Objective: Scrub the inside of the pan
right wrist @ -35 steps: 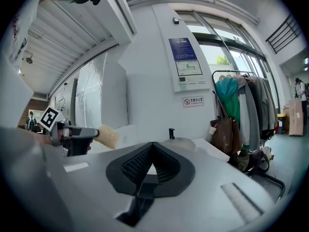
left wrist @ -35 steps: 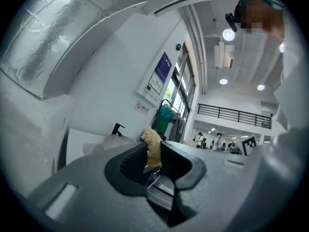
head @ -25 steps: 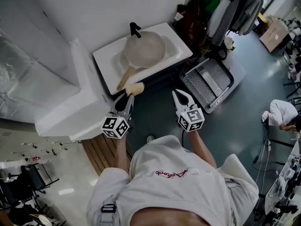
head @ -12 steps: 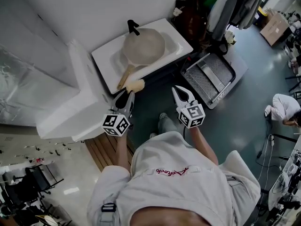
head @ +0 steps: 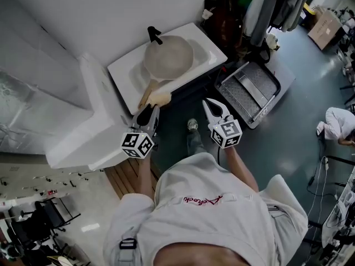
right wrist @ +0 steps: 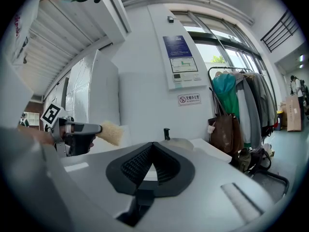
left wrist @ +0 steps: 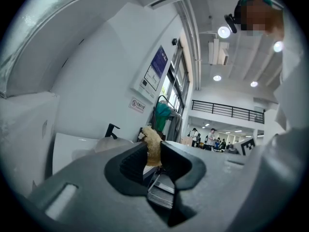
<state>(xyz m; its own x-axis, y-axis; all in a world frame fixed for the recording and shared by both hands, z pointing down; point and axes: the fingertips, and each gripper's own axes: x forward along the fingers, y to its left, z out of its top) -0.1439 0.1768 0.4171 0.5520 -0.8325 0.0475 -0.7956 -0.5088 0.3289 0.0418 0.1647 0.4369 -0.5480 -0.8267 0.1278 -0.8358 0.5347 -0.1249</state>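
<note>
Two grippers hang in front of the sink (head: pixel 125 71), and no scrubbing has begun. The left gripper (head: pixel 151 111) is pinched tight on one end of a yellow sponge (head: pixel 160 98), near the sink's front edge. The right gripper (head: pixel 212 108) is closed with nothing in it, a little further out from the sink. The pan (head: pixel 169 54) lies in the sink, under the black tap (head: pixel 154 35), with its wooden handle (head: pixel 146 96) pointing to the front edge.

What could go wrong? Only a small bit of the sponge sits between the jaws, so a hard push could pull it out. Nothing holds the pan, so it may slide or tip in the sink when rubbed. The empty gripper could hold the handle to stop that. I cannot tell which way up the pan lies.

A small wall sign (right wrist: pixel 189 99) behind the sink shows a red "no" circle; its words are too small to read. The blue poster (right wrist: pixel 177 58) above it is too small as well. The red curly writing on the person's shirt (head: pixel 199 204) cannot be read.
</note>
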